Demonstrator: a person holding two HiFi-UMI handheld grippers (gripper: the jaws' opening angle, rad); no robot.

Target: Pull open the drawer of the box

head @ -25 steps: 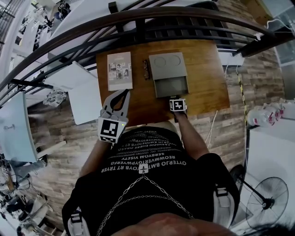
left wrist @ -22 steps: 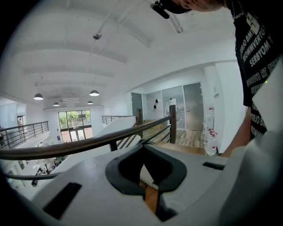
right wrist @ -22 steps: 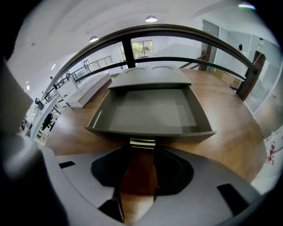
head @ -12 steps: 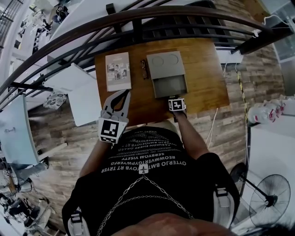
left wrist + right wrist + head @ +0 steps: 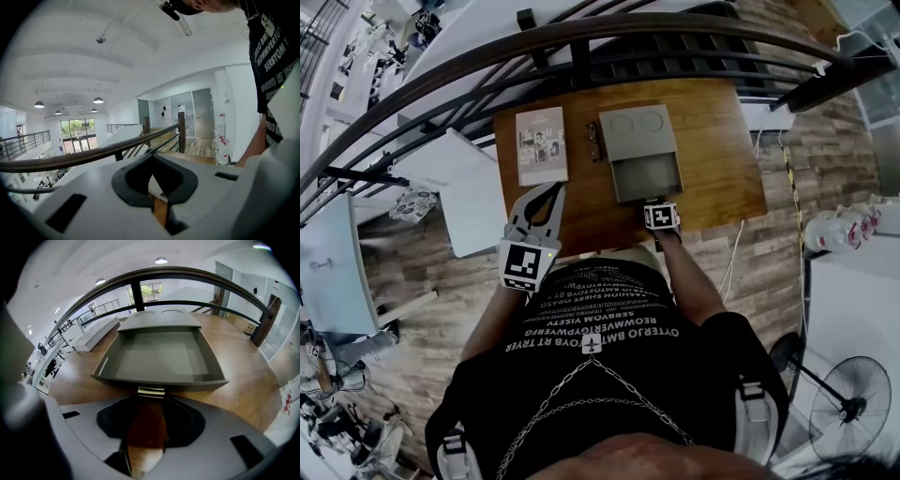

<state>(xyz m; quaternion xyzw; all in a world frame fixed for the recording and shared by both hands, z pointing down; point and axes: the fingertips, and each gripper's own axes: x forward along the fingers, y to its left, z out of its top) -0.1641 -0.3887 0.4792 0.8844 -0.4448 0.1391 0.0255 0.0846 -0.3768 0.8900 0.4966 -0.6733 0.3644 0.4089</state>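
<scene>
- The box (image 5: 636,127) is sitting on a wooden table (image 5: 722,159), its flat gray top showing two round hollows.
- The drawer (image 5: 159,359) is standing pulled well out of the box toward the person. It is open at the top and nothing is showing inside it.
- The right gripper (image 5: 151,399) is pointing straight at the drawer front, low over the table. Its jaws are pinching the small metal handle (image 5: 151,391) by its two ends, so they are held only as far apart as the handle is wide.
- In the head view the right gripper's marker cube is sitting just in front of the drawer, near the table's front edge.
- The left gripper (image 5: 151,161) is hanging over the table's front left part, well apart from the box. Its jaws are pressed together at the tips with nothing between them, and only a thin sliver of wood is showing behind the pads.
- The left gripper view is looking up and out over a dark railing (image 5: 93,157) into a bright hall.
- A booklet (image 5: 541,145) is lying flat left of the box, and a small dark thing (image 5: 594,141) (too small to identify) is lying between them, just beside the box.
- The person is wearing a black printed shirt (image 5: 591,328).
</scene>
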